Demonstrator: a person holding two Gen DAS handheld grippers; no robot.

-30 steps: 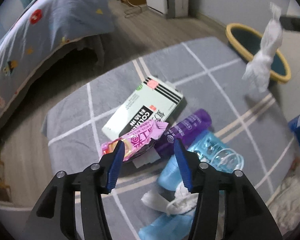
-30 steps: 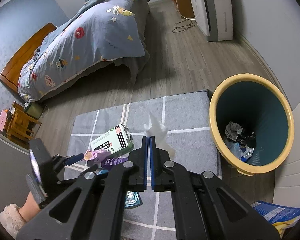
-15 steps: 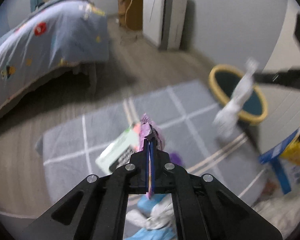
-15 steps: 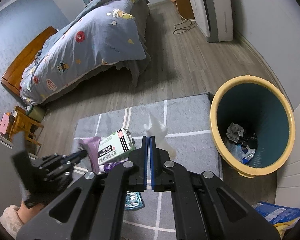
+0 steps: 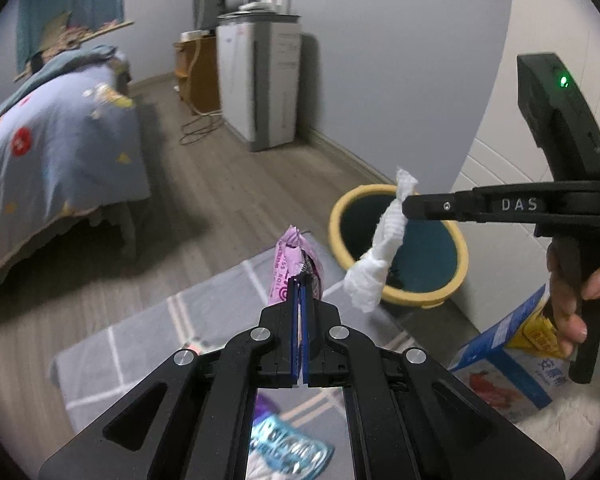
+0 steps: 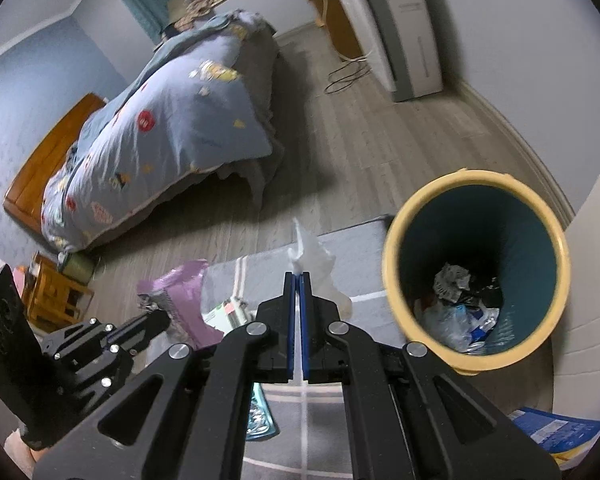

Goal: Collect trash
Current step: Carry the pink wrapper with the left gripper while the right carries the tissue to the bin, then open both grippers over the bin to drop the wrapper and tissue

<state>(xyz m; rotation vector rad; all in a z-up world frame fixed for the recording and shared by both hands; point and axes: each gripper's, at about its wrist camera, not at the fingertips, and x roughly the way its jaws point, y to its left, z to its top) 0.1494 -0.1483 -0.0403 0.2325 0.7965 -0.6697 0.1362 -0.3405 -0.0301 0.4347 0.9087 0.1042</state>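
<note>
We are in a home bedroom. We see a bed [image 6: 160, 136] under a cartoon-print quilt, a wooden headboard [image 6: 48, 172], plank flooring and a grey rug [image 5: 140, 344].

Bed with blue patterned quilt [image 6: 168, 128], grey checked rug [image 5: 148, 344], white cabinet [image 5: 260, 84] by wall.
</note>
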